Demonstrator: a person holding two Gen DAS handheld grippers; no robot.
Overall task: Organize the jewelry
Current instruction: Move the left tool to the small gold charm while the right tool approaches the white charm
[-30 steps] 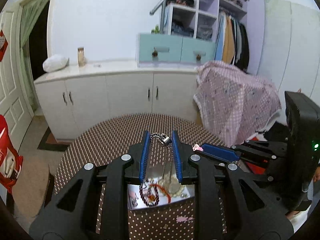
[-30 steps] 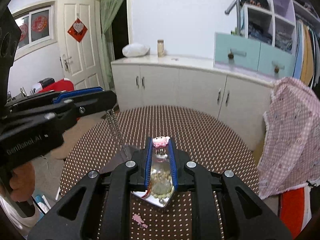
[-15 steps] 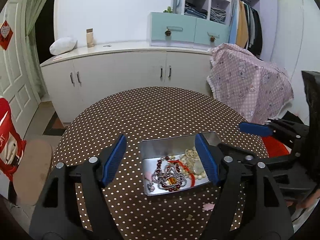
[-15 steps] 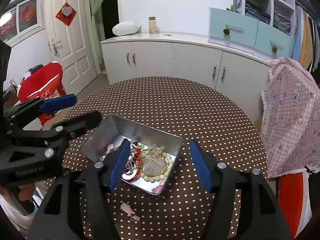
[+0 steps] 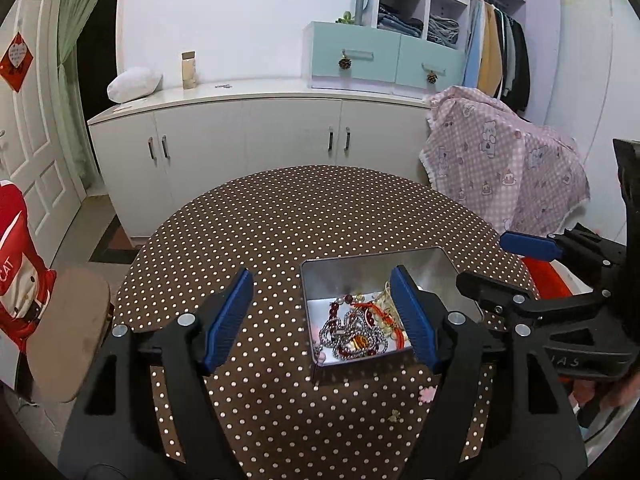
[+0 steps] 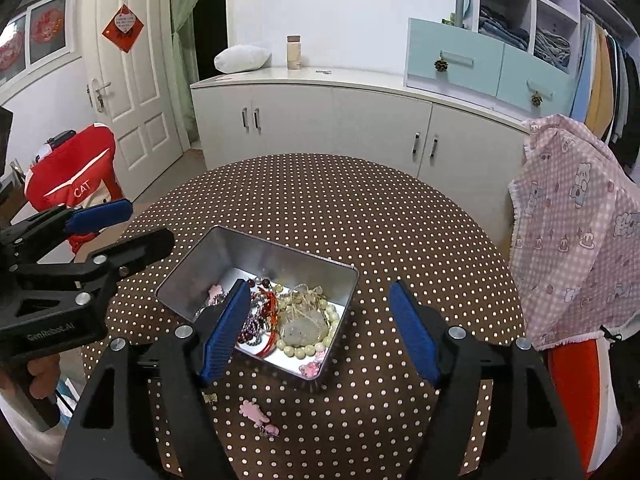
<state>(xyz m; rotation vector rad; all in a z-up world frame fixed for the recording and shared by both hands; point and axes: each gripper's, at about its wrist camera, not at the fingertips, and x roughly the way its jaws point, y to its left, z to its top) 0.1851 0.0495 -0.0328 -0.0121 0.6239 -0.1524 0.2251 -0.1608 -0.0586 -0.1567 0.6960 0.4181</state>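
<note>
Left tool [image 5: 322, 316] spread wide, nothing between blue pads; jaws just been opening. Right tool [image 6: 316, 330] spread wide too, jaws just been opening, nothing pinched. Metal tin [image 6: 224, 254] sits on brown dotted table [image 6: 360, 216], near front edge. In tin: silver chain [image 5: 348, 334], dark red beads [image 5: 334, 310], red string [image 6: 273, 312], pale bead ring with grey stone [image 6: 302, 330]. Pink charm [image 6: 310, 369] in tin's near corner. Pink flower piece [image 6: 253, 410] lies on table, outside tin, just in front.
</note>
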